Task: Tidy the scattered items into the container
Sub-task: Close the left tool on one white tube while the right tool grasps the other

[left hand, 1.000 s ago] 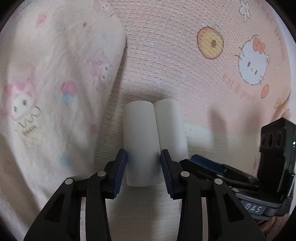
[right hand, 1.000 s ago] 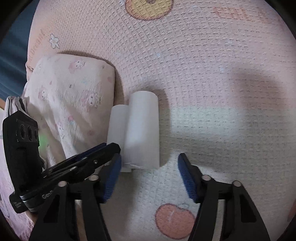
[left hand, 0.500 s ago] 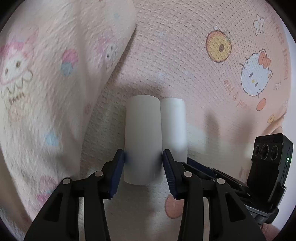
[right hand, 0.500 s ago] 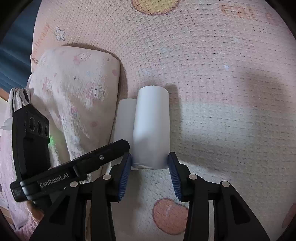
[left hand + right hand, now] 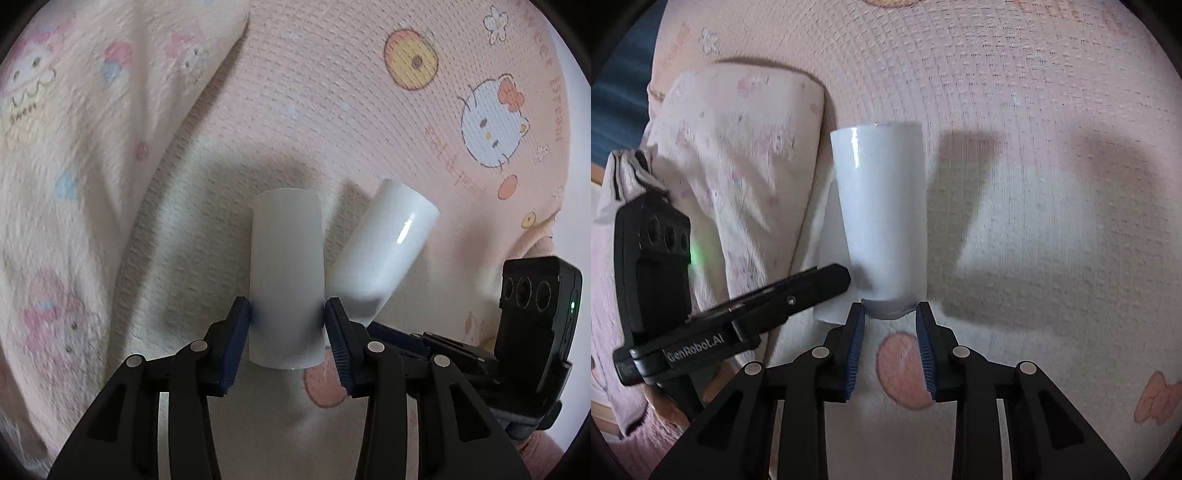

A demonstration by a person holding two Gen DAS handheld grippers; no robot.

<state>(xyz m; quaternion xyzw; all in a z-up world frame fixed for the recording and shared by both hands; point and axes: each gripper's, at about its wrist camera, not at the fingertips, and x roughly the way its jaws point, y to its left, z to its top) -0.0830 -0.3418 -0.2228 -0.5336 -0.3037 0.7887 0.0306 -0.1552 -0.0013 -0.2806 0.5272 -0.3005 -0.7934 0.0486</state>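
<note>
Rolls: two white ones, both clear of the bedspread. Left gripper clamps the matte roll, its near end hidden behind the pads (blurred). Right gripper pinches the glossy roll at its crumpled end. Pillow lies just left. Both rolls point away from their grippers; no container visible.

"GenRobot.AI" on left tool

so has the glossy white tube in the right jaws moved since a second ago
Yes. The glossy white tube, earlier lying parallel against the matte white tube, is now tilted away from it and lifted off the pink waffle blanket.
</note>
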